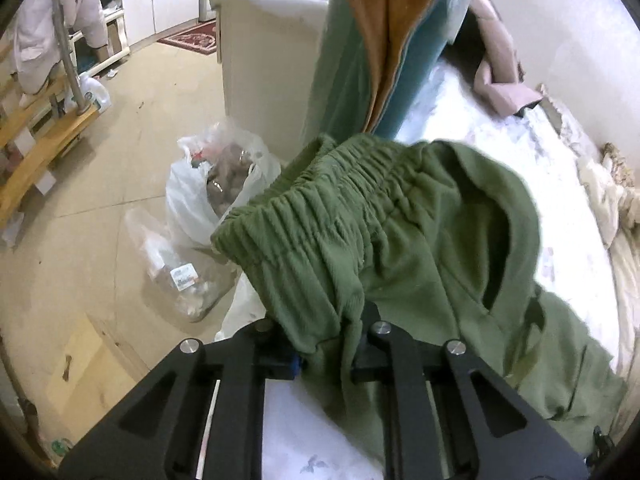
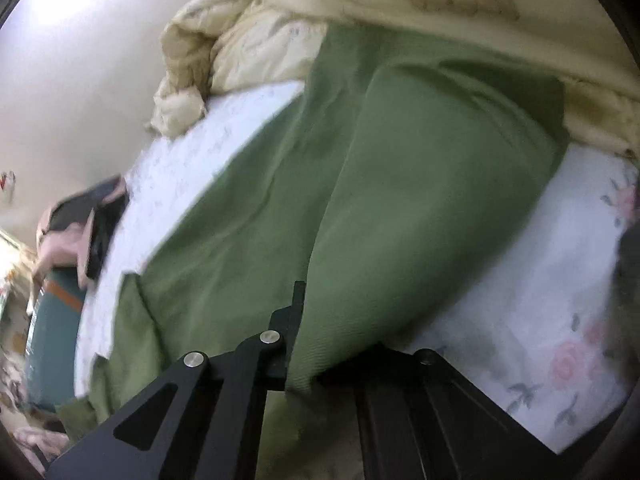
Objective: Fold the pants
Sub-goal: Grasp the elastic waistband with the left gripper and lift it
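Folding has only just begun: the green pants [image 1: 400,240] are bunched up, with the stretchy waist lifted off the bed [image 1: 500,152] and the legs lying rumpled toward the far cream blanket [image 2: 260,40]. No neat fold shows yet. The left gripper [image 1: 324,344] is pinched tight on cloth below the waistband, held up near the bed's left edge. The right gripper [image 2: 304,356] squeezes a leg fold, tipped sideways, low over the sheet.

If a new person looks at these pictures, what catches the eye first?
The green pants dominate both views: the left gripper pinches fabric below the gathered waistband, and the right gripper clamps another part. They lie over a white floral bed sheet, with a cream quilt bunched behind.
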